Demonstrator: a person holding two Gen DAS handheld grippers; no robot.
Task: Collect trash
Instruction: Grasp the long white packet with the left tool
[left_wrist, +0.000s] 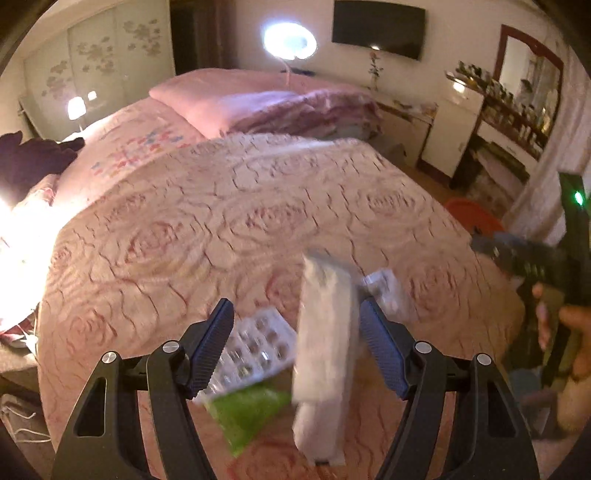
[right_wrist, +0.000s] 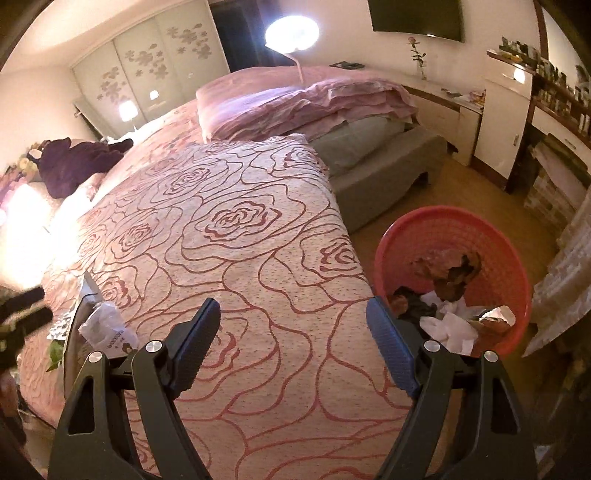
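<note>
seemingly white packet (left_wrist: 325, 354) upright, long axis vertical.

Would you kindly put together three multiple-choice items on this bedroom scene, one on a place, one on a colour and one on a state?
1. Where does the trash basket stand?
A. on the bed
B. on the floor beside the bed
C. on the dresser

2. What colour is the basket?
A. red
B. blue
C. white

3. How does the right gripper stand?
A. shut on a tissue
B. shut on nothing
C. open with nothing between its fingers

Answers:
1 B, the right wrist view shows it on the wooden floor next to the rose-patterned bedspread.
2 A, its mesh wall is red, with crumpled paper inside.
3 C, its fingers stand wide apart over the bare bedspread.
</note>
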